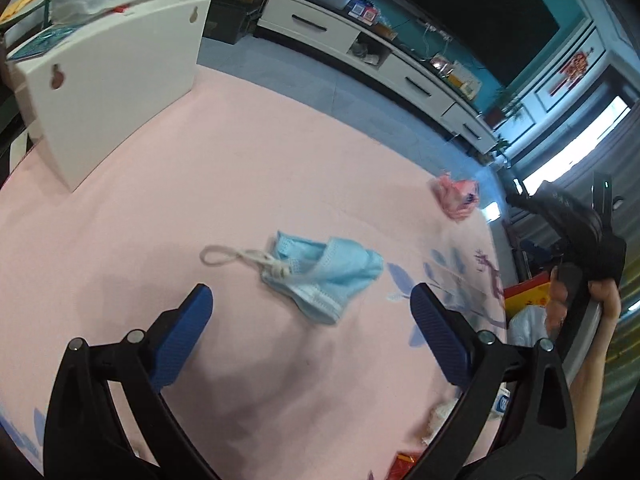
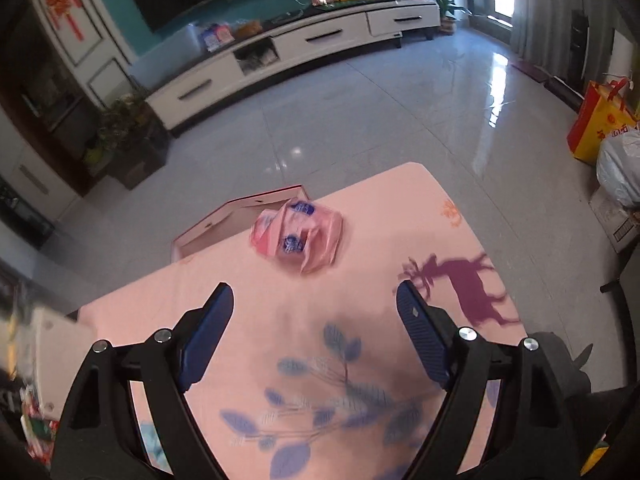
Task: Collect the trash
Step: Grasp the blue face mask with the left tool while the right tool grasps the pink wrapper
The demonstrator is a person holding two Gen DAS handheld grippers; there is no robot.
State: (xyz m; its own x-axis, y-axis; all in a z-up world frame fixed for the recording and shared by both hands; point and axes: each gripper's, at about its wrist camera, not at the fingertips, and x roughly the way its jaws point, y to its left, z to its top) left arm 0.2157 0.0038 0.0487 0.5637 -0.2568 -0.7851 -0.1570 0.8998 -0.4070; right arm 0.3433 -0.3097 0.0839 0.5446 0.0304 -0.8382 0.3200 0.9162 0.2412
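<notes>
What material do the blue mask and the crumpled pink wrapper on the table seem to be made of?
The blue mask looks like soft, matte non-woven fabric: pleated folds, a stitched edge and a white elastic ear loop. The pink wrapper looks like thin plastic film, slightly glossy, with sharp crumple creases and printed blue marks.

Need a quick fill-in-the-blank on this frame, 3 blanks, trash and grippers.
1. The face mask ahead of the left gripper is light ____.
2. The crumpled wrapper ahead of the right gripper is ____.
3. Both grippers are ____ and hold nothing.

Missing words: blue; pink; open
</notes>
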